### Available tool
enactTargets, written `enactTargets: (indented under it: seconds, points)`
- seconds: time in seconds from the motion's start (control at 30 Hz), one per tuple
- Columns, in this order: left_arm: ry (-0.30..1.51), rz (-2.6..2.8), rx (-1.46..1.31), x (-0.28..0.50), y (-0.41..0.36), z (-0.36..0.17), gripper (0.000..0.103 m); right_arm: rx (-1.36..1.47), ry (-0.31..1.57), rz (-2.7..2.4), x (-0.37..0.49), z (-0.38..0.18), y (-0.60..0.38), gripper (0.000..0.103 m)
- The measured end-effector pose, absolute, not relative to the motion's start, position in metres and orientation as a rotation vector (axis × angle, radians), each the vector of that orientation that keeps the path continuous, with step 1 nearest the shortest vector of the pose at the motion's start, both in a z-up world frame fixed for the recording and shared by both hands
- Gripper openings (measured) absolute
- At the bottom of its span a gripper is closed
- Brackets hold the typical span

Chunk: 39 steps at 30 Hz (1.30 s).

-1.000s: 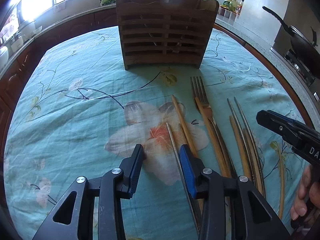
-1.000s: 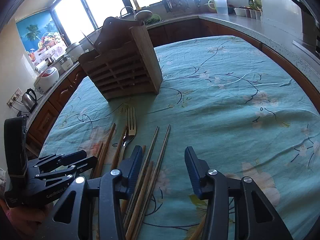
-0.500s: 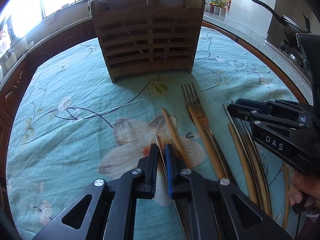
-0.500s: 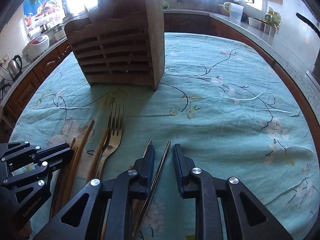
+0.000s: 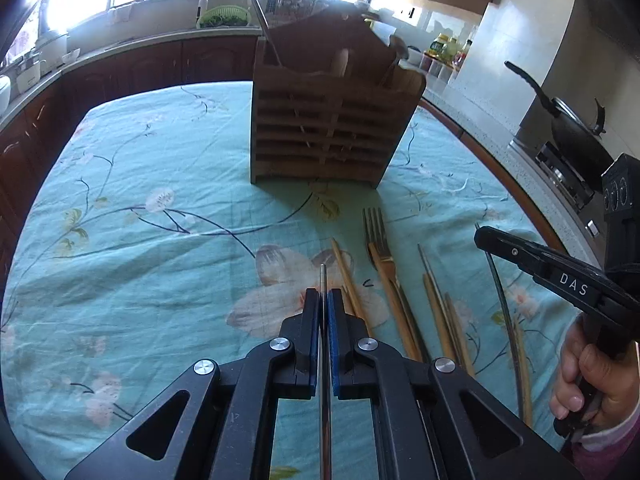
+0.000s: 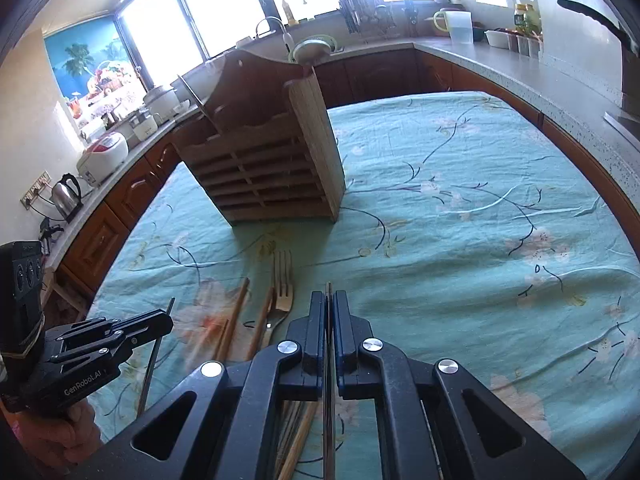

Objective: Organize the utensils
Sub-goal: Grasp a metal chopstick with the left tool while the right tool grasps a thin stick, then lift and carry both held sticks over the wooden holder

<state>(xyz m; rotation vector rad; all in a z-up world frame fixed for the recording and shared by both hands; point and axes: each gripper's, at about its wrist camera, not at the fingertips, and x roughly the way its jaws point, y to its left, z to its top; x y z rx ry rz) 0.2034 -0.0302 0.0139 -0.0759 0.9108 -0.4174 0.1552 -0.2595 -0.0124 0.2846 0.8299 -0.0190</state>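
Note:
A slatted wooden utensil holder [image 5: 328, 128] stands on the floral tablecloth and shows in the right wrist view [image 6: 268, 168] too. My left gripper [image 5: 324, 300] is shut on a thin metal chopstick [image 5: 322, 276], lifted off the cloth. My right gripper [image 6: 328, 304] is shut on another thin chopstick [image 6: 329, 290], also raised. On the cloth lie a wooden chopstick [image 5: 348, 276], a fork [image 5: 378, 240] and several more chopsticks [image 5: 440, 304]. The fork [image 6: 282, 276] shows ahead of the right gripper.
The teal tablecloth [image 5: 160, 240] covers the table. Kitchen counters ring it, with a pan [image 5: 568, 120] on a stove at right and a kettle [image 6: 66, 196] and rice cooker [image 6: 102, 156] at left. The holder contains a few utensils.
Both grippers closed, each on a thin chopstick, and rose off the cloth with it. The holder now looks farther away in both views.

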Motion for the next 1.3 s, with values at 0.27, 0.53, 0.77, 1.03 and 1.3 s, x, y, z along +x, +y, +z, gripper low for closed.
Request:
enactTargets:
  seconds: [0.27,0.53,0.77,1.03,1.3]
  points:
    - [0.761,-0.442,-0.123,0.162,0.003,0.079,0.002,0.288,0.693,0.013,0.131,0.043,-0.25,0.004]
    - [0.639,-0.451,-0.149,0.127,0.03,0.12,0.002,0.273,0.553,0.023,0.109,0.098,-0.252,0.004]
    - [0.601,-0.439,-0.163,0.115,0.04,0.128,0.002,0.271,0.504,0.02,0.108,0.113,-0.254,0.004]
    - [0.601,-0.426,-0.176,0.129,0.039,0.123,0.002,0.273,0.486,0.022,0.109,0.116,-0.256,0.004]
    - [0.58,-0.427,-0.195,0.146,0.038,0.127,0.002,0.284,0.461,0.023,0.118,0.12,-0.26,0.004]
